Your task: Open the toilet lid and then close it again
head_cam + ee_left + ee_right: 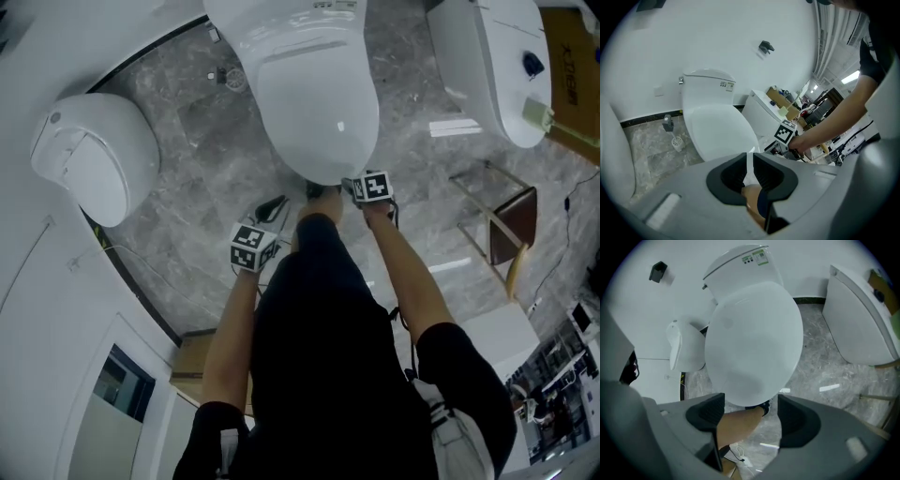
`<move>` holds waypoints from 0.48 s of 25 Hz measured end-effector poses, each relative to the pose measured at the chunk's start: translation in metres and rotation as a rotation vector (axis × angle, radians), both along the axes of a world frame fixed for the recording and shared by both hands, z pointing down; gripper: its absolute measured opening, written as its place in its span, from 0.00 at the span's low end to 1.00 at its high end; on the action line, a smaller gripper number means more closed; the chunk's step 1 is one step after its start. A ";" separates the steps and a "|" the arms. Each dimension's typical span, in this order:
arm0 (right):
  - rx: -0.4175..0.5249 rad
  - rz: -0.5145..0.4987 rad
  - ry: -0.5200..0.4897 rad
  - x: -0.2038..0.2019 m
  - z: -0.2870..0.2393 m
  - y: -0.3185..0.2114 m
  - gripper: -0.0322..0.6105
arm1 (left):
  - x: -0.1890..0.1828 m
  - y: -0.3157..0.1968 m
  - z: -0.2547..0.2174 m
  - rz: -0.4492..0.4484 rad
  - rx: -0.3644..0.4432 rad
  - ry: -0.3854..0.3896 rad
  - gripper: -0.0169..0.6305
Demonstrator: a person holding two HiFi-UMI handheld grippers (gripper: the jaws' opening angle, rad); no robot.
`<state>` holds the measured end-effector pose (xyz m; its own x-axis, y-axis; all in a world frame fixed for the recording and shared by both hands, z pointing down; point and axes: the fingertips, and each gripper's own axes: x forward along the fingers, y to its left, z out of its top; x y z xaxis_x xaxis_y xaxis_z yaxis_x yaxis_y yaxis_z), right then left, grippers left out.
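The white toilet (319, 103) stands in front of me with its lid (754, 338) down. My right gripper (751, 403) hangs open at the lid's front edge (323, 183); the rim shows just beyond the wide gap between its jaws, and nothing is gripped. My left gripper (750, 161) is shut, with only a thin slit between its pads. It hovers left of the bowl's front (274, 208), apart from the lid (717, 131). From the left gripper view the right gripper's marker cube (786, 132) shows beside the bowl. My own leg and shoe lie below both.
A second white toilet (492, 66) stands to the right and a white wall-hung fixture (94, 155) to the left. A wooden-framed stool (511, 225) is at the right, a toilet brush (677, 140) beside the tank, and grey marble floor (187, 197) all around.
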<state>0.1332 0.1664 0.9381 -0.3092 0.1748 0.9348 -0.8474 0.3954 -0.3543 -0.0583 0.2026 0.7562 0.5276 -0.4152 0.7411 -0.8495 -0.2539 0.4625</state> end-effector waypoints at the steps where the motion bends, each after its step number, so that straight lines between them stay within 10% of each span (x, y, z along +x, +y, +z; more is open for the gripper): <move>1: 0.021 -0.021 -0.015 0.000 -0.011 -0.004 0.60 | 0.002 -0.004 -0.007 0.007 0.011 0.001 0.11; 12: 0.235 -0.181 -0.159 -0.022 -0.130 -0.033 0.60 | -0.007 -0.021 -0.065 0.018 0.058 0.001 0.11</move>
